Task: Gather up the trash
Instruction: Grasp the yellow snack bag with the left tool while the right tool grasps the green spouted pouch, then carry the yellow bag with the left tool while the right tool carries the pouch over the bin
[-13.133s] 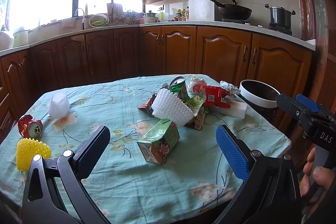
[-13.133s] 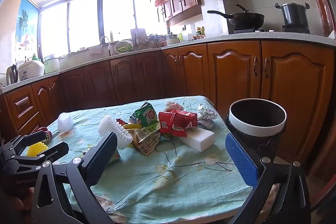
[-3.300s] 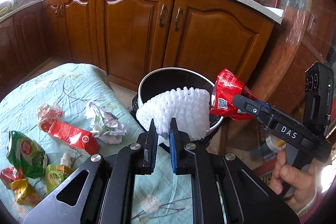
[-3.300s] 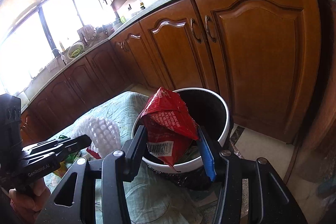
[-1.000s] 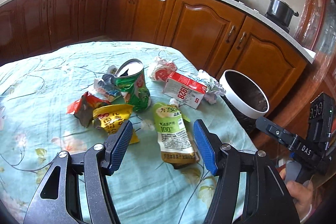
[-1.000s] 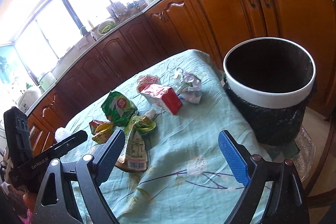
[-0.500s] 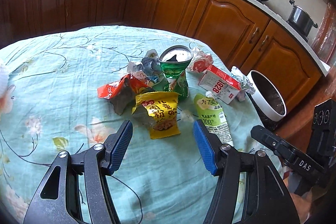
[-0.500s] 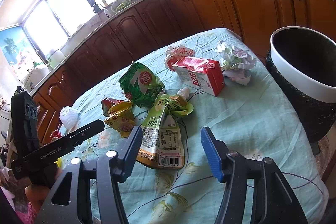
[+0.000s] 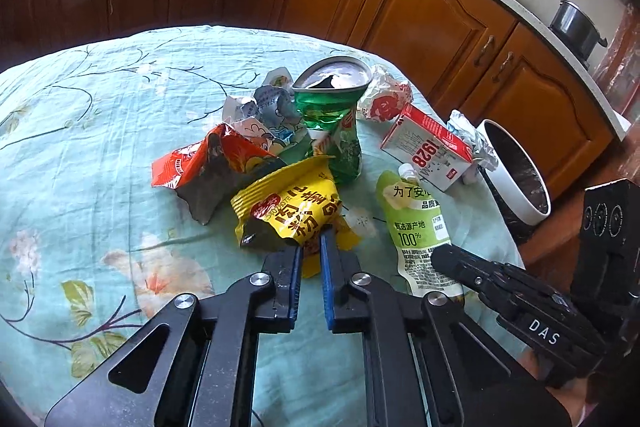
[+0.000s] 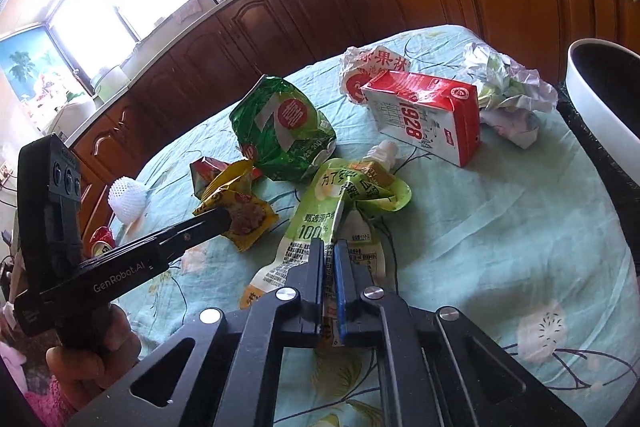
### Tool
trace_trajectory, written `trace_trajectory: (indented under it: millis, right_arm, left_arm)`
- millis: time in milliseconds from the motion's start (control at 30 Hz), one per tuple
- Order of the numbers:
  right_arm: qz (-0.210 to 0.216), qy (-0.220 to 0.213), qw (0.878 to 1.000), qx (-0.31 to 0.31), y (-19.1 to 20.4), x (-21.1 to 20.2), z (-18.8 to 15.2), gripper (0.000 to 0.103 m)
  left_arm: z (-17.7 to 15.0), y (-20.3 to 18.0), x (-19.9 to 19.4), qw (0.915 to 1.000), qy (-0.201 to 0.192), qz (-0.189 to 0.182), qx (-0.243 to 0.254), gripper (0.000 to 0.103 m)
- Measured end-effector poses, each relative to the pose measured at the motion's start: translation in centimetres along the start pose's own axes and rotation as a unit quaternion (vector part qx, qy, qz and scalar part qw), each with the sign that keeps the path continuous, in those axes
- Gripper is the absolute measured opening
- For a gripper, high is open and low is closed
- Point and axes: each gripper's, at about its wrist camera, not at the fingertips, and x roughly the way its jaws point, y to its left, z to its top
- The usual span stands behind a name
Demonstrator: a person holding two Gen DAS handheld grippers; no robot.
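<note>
Trash lies in a heap on the floral tablecloth (image 9: pixel 80 155). My left gripper (image 9: pixel 310 245) is shut on the near edge of a yellow snack packet (image 9: pixel 292 215), which also shows in the right wrist view (image 10: pixel 240 215). My right gripper (image 10: pixel 329 247) is shut on the lower part of a light green spout pouch (image 10: pixel 344 203), seen too in the left wrist view (image 9: pixel 416 223). Behind them lie a crushed green bag (image 9: pixel 336 123), an orange wrapper (image 9: pixel 200 167), a red and white 1928 carton (image 10: pixel 424 115) and crumpled paper (image 10: pixel 508 87).
The white-rimmed bin (image 10: pixel 604 87) stands off the table's right edge, also in the left wrist view (image 9: pixel 516 175). A white foam net (image 10: pixel 126 195) and a red can (image 10: pixel 102 239) lie at the table's far left. Wooden cabinets ring the table.
Both grippers have moved down onto the trash and closed: the left on the yellow packet, the right on the green pouch. Half a second ago both were open above the table.
</note>
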Motion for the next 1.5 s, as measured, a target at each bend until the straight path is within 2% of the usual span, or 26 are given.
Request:
trace_trajectory:
  millis: [100, 500, 900, 1500]
  right_arm:
    - [0.0, -0.008, 1.0, -0.007, -0.1, -1.4, -0.1, 0.003]
    - [-0.02, -0.054, 0.998, -0.005, -1.3, -6.4, -0.4, 0.003]
    - [-0.047, -0.094, 0.994, 0.025, -4.7, -10.2, -0.1, 0.003]
    - [-0.097, -0.138, 0.983, 0.07, -12.0, -14.8, 1.0, 0.003]
  left_arm:
    - [-0.1, -0.5, -0.9, 0.9999, -0.01, -0.006, 0.008, 0.001]
    - [0.2, -4.8, -4.3, 0.997, -0.037, -0.049, 0.048, 0.001]
    - [0.6, -9.1, -3.4, 0.9932, -0.032, -0.078, 0.08, 0.001]
    - [2.4, -16.4, -0.8, 0.9835, -0.021, -0.116, 0.137, 0.001]
